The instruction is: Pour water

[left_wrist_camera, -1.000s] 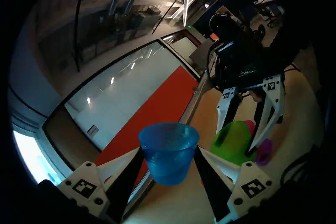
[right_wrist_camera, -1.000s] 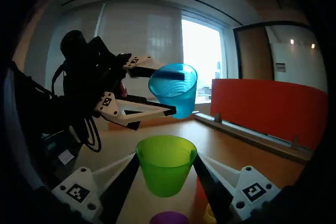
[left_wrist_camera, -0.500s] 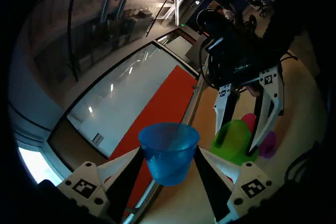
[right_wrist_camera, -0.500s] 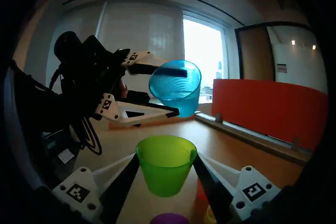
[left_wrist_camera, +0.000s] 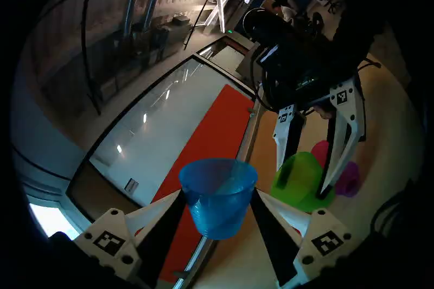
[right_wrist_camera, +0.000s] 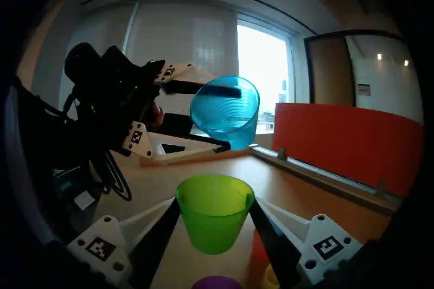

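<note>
A blue translucent cup (left_wrist_camera: 218,197) sits between the fingers of my left gripper (left_wrist_camera: 217,207), which is shut on it. In the right gripper view the blue cup (right_wrist_camera: 225,111) hangs above and behind the green cup, tilted with its mouth toward the camera, held by the left gripper (right_wrist_camera: 217,118). My right gripper (right_wrist_camera: 214,218) is shut on a green cup (right_wrist_camera: 215,212), upright above the wooden table (right_wrist_camera: 293,191). In the left gripper view the green cup (left_wrist_camera: 298,180) appears between the white fingers (left_wrist_camera: 286,134) of the right gripper (left_wrist_camera: 309,178).
Purple (right_wrist_camera: 217,282), orange (right_wrist_camera: 259,254) and yellow (right_wrist_camera: 269,278) cups stand on the table below my right gripper. Pink (left_wrist_camera: 321,152) and purple (left_wrist_camera: 350,179) cups lie by the green one. An orange partition (right_wrist_camera: 347,142) runs along the table's far edge. A hand (right_wrist_camera: 157,113) holds the left gripper.
The blue cup has tipped further, its mouth turning more toward the right gripper's camera. The green cup has stayed in place.
</note>
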{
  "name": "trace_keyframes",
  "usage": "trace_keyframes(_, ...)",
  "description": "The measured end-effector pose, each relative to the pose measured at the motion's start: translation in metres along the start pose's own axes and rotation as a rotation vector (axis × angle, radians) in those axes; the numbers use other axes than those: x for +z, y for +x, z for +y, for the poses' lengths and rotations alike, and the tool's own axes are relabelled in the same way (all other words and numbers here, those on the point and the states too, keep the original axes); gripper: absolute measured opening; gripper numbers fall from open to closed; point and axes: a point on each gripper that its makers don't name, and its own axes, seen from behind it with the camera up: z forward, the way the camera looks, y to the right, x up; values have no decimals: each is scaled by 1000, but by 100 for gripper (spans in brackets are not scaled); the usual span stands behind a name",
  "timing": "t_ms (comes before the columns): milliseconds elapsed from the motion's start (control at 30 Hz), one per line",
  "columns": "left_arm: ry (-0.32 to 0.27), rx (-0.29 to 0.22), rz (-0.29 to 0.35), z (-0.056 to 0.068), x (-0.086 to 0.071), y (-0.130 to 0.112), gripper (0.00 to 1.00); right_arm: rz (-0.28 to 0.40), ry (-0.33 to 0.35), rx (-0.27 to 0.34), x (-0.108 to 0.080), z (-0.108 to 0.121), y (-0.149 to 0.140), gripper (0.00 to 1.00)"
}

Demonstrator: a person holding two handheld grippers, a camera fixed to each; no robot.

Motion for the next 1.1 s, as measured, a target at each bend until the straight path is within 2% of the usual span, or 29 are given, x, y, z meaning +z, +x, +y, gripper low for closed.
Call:
trace_keyframes(567, 5, 58, 0, -1, 2, 5, 82, 3, 0, -10, -1, 0, 3, 90)
trace_keyframes(1100, 10, 91, 2, -3, 3, 7, 82, 8, -1, -19, -2, 0, 5, 91)
